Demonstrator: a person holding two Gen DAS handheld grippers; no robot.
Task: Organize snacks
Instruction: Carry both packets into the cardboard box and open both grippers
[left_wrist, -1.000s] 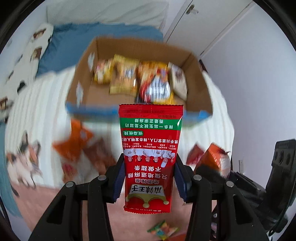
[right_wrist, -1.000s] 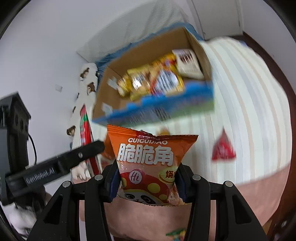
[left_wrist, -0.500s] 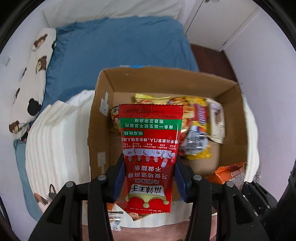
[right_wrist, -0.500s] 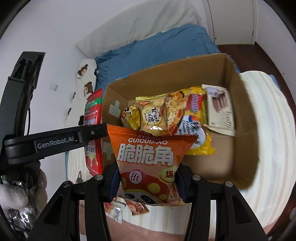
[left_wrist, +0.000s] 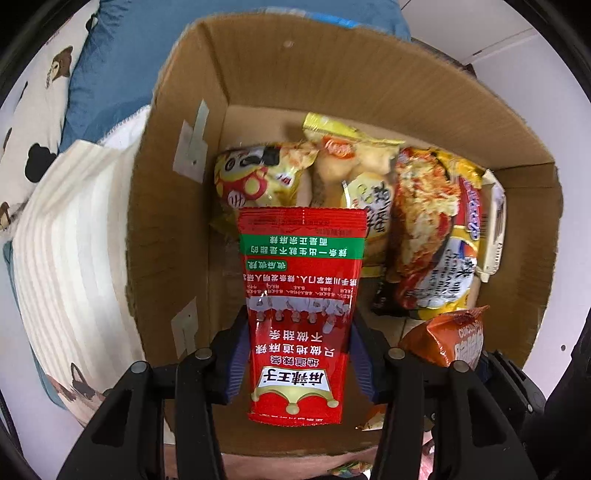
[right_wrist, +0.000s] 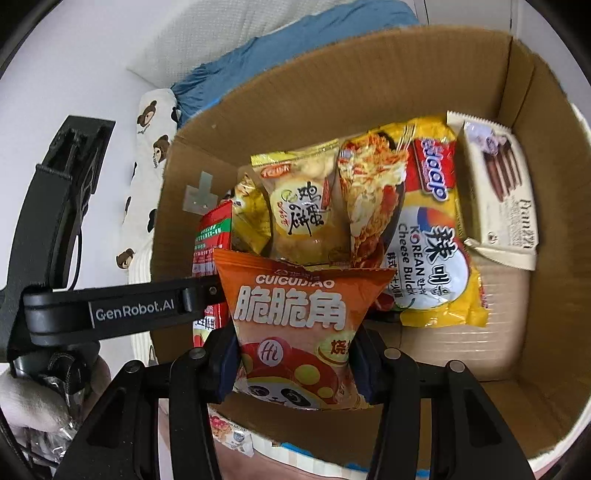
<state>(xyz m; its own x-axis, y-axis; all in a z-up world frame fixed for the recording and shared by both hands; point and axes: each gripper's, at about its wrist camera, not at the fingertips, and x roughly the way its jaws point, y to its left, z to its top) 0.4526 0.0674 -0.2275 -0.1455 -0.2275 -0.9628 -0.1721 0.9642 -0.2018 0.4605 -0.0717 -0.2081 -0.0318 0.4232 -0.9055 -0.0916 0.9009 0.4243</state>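
Note:
My left gripper (left_wrist: 297, 363) is shut on a red snack packet (left_wrist: 301, 295) with a green band, held above the left part of an open cardboard box (left_wrist: 177, 229). My right gripper (right_wrist: 291, 363) is shut on an orange snack bag (right_wrist: 299, 314), held above the same box (right_wrist: 535, 258) near its front. The orange bag also shows in the left wrist view (left_wrist: 454, 339), and the red packet in the right wrist view (right_wrist: 210, 240). Several packets lie in the box: yellow snack bags (left_wrist: 258, 177), a Korean noodle pack (right_wrist: 424, 236) and a cream wafer pack (right_wrist: 498, 195).
The box sits on a striped cream blanket (left_wrist: 70, 236) on a bed with a blue sheet (left_wrist: 122, 70) and a bear-print pillow (right_wrist: 147, 155). A small snack packet (right_wrist: 231, 434) lies just outside the box's front wall. The left gripper's black body (right_wrist: 110, 310) crosses the right wrist view.
Both grippers have moved forward and down over the box with their packets held. The box, first seen from a distance, now fills both views.

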